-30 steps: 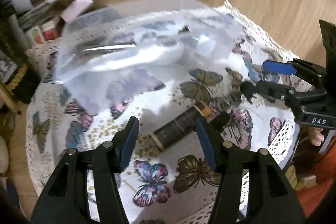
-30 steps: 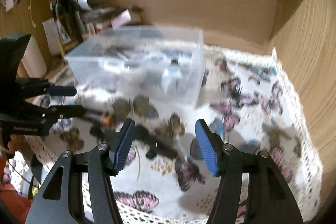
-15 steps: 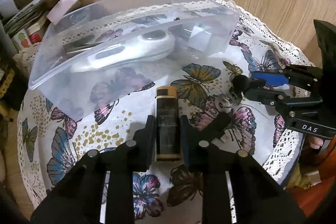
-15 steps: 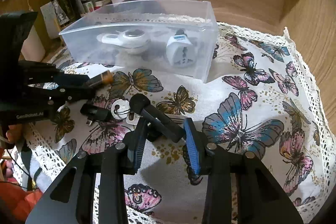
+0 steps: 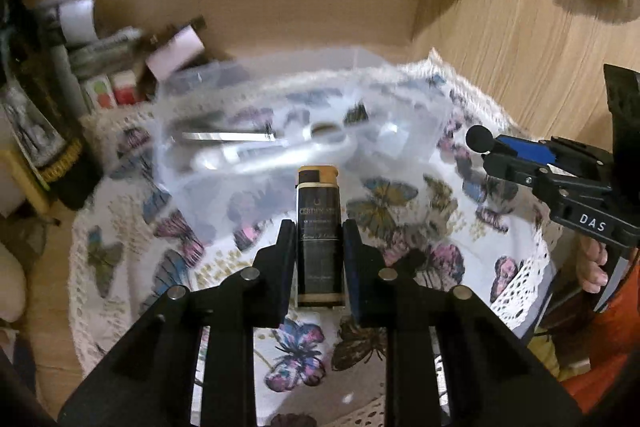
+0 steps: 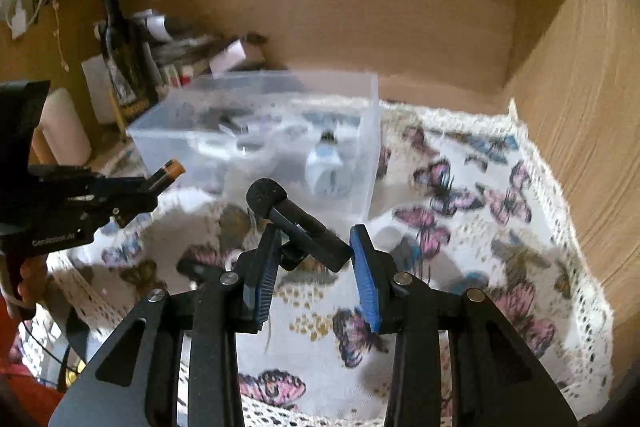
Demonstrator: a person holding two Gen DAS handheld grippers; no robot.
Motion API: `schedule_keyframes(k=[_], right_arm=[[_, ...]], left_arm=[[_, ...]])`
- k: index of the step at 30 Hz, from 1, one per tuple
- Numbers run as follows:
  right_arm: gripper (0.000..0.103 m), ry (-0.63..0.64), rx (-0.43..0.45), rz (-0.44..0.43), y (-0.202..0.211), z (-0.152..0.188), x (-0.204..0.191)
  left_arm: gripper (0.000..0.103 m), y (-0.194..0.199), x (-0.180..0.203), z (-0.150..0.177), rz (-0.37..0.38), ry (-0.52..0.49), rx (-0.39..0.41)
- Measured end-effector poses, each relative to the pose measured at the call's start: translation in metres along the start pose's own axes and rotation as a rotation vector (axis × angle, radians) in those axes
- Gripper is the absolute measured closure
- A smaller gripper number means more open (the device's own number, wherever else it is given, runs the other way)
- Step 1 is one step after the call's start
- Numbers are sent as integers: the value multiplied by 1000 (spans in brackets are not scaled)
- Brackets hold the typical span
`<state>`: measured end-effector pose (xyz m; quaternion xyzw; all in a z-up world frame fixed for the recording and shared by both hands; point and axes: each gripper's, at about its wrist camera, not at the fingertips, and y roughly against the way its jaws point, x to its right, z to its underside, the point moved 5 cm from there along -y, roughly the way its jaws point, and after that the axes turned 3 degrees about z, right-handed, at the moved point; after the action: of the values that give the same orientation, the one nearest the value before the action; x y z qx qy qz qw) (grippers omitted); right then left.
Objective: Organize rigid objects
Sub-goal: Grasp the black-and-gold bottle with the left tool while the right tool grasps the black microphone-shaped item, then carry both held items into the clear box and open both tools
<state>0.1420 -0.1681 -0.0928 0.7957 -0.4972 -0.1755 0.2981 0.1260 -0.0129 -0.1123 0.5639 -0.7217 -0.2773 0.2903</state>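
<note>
My left gripper (image 5: 318, 239) is shut on a black cylinder with tan ends (image 5: 319, 227) and holds it above the butterfly cloth, in front of the clear plastic bin (image 5: 280, 131). From the right wrist view its tan tip (image 6: 170, 173) sticks out of that gripper. My right gripper (image 6: 314, 251) is shut on a black stick with a round knob (image 6: 296, 223), lifted off the cloth; its knob (image 5: 480, 138) shows in the left wrist view. The bin (image 6: 256, 131) holds a white adapter (image 6: 328, 167), a white device and a metal tool.
The butterfly tablecloth (image 6: 460, 227) covers a round table in a wooden alcove. A dark bottle (image 6: 120, 55), boxes and papers stand at the back left. A small dark item (image 6: 192, 265) lies on the cloth near the right gripper. The wooden wall (image 6: 580, 107) is close on the right.
Both grippers closed on their objects and lifted them off the cloth. The left one raised the cylinder toward the bin; the right one raised the knobbed stick.
</note>
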Motion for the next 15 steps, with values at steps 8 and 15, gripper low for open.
schedule_keyframes(k=[8,15], right_arm=[[70,24,91,-1,11,-33,-5],[70,54,170,12,20,-71,-9]], left_arm=[[80,34,-16,-35,-59,23,121],[80,51,-33,-62,-102,41,188]])
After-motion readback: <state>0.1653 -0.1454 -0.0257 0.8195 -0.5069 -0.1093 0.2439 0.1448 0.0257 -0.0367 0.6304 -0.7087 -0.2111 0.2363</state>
